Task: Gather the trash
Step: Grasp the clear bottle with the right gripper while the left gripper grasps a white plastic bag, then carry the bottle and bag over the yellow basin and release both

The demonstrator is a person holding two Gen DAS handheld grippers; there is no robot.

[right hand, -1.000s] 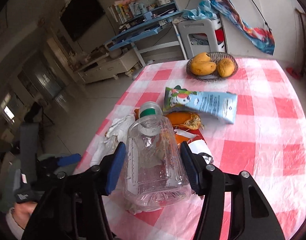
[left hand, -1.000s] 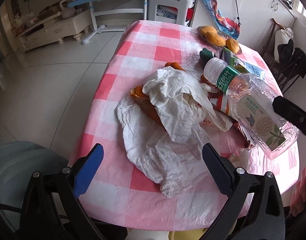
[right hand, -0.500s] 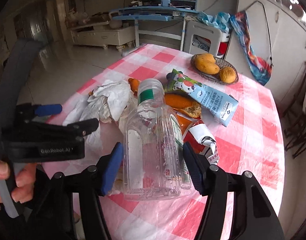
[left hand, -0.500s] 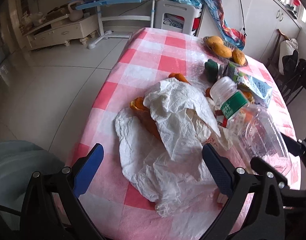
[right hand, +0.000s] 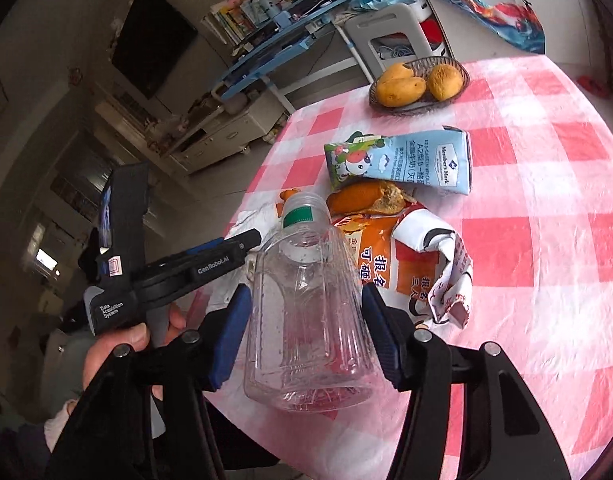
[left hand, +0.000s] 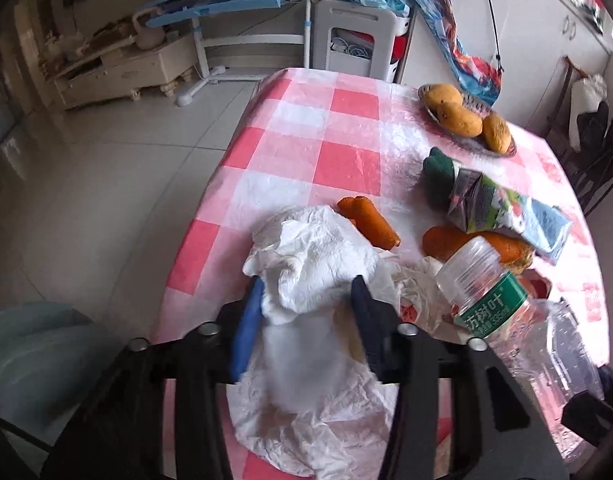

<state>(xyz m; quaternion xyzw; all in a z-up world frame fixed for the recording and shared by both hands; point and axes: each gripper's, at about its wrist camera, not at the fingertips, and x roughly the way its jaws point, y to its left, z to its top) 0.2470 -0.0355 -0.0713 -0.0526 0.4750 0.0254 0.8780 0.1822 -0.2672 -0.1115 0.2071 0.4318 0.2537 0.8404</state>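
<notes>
Left claw [left hand: 306, 300] was closing on my crumpled tissue [left hand: 314, 256] at the table's [left hand: 346, 136] near edge. Right claw [right hand: 306, 320] clenched the bottle [right hand: 306, 300], long axis pointing away, neck far.

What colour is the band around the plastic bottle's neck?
Green with white lettering, on the plastic bottle; clearest in the left wrist view.

A basket [right hand: 418, 100] of mangoes [right hand: 400, 87] sits at the bench's [right hand: 546, 184] far edge; beyond, a white stool [left hand: 358, 46] and blue desk [left hand: 226, 2].
</notes>
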